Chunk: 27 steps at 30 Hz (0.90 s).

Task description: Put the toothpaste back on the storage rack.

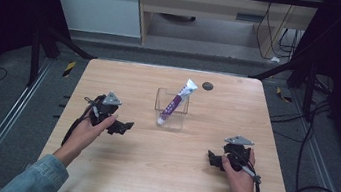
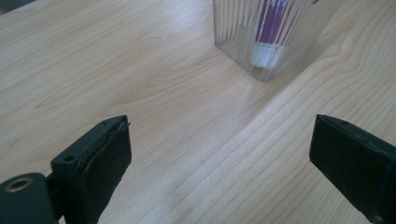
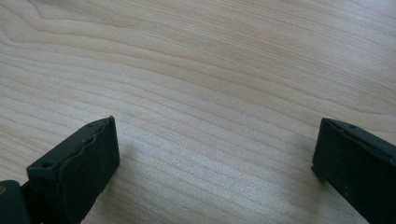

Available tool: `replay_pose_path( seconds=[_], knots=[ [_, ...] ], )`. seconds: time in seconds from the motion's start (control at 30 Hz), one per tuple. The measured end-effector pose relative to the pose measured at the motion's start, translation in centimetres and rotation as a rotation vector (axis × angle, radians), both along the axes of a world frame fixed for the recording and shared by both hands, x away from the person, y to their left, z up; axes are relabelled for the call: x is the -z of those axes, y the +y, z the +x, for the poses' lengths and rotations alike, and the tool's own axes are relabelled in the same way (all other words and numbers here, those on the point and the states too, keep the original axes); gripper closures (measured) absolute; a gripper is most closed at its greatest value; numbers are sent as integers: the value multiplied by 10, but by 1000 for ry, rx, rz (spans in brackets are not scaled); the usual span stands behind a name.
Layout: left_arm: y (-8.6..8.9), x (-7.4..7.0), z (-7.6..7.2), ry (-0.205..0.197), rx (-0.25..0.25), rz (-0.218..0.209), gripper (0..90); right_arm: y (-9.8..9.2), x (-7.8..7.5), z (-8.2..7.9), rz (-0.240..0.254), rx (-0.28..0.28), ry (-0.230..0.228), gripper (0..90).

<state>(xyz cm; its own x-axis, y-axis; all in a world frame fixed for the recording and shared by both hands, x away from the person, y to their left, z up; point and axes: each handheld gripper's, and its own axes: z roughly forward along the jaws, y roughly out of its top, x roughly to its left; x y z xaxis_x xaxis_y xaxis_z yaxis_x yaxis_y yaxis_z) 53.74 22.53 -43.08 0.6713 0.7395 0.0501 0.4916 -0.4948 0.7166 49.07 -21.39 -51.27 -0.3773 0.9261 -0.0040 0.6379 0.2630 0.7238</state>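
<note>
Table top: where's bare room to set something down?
Bare wood on the table lies between the left gripper and the right gripper, along the near edge, and in the far left corner. Crowded only mid-table: the clear holder with the tube.

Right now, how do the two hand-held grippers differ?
The left gripper sits nearer the clear holder and aims at it; the right gripper sits farther away and faces bare table. The left lies farther from the person than the right. Both are open and hold nothing.
</note>
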Motion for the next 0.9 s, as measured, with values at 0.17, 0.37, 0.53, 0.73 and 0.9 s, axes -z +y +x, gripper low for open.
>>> replay_pose_path(
  seconds=[0.17,0.37,0.53,0.73,0.9],
  knots=[
    [10,10,-2,13,-12,2,57,0,0,0,0,0,0,8],
    [24,20,-4,23,-43,-6,57,0,0,0,0,0,0,8],
    [35,26,-4,24,-67,-16,57,0,0,0,0,0,0,8],
    [51,36,-5,32,-101,-14,58,0,0,0,0,0,0,8],
    [65,46,-5,38,-129,-8,58,0,0,0,0,0,0,8]
  ],
)
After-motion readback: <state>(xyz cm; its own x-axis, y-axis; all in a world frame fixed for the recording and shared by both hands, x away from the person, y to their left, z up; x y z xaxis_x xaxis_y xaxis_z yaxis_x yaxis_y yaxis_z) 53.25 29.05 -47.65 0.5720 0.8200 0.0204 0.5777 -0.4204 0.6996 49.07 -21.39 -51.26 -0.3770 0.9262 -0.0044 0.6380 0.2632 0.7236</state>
